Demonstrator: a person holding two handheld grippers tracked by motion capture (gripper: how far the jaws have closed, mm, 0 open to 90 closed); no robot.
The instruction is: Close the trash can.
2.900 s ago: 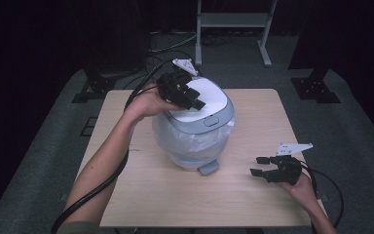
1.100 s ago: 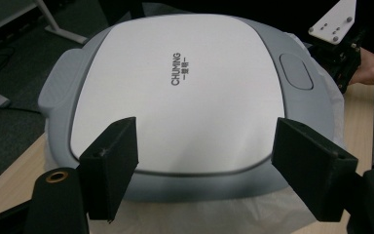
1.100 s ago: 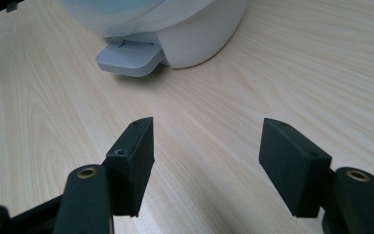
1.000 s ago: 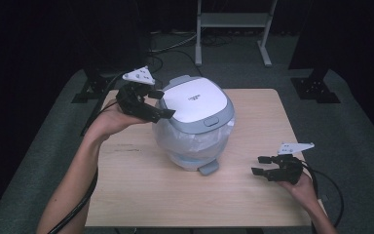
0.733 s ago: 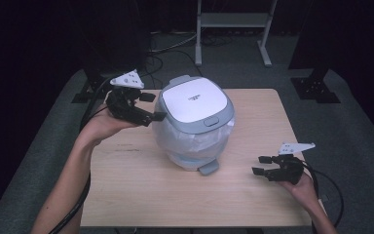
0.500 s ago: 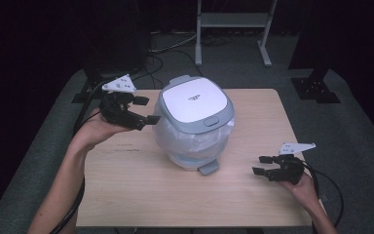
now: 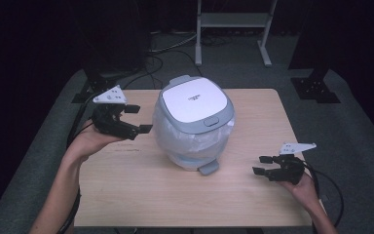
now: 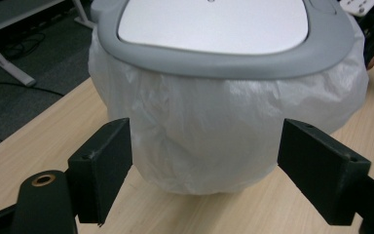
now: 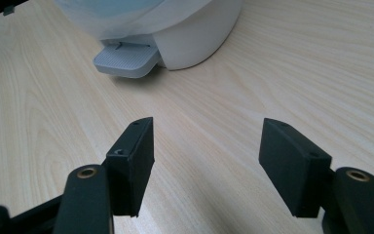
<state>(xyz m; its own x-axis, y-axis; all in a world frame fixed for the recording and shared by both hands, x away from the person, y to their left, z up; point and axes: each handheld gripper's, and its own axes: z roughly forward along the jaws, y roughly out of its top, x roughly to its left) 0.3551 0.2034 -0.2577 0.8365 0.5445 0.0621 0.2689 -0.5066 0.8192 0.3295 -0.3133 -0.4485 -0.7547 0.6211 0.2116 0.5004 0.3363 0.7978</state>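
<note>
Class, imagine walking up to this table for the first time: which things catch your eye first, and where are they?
A round white pedal bin with a grey-rimmed lid stands mid-table, a white plastic liner bulging out below the rim. The left gripper hovers open beside the bin's left flank. The right gripper, also open, rests near the table's right front corner, facing the grey foot pedal.

Both grippers held apart, jaws wide, nothing gripped.
Left gripper (image 7: pixel 135 119) raised on an upturned palm at left, forearm reaching in from below, jaws just opened further, nothing between them. Right gripper (image 7: pixel 260 165) low at right, cupped in the hand, jaws spread and empty.
</note>
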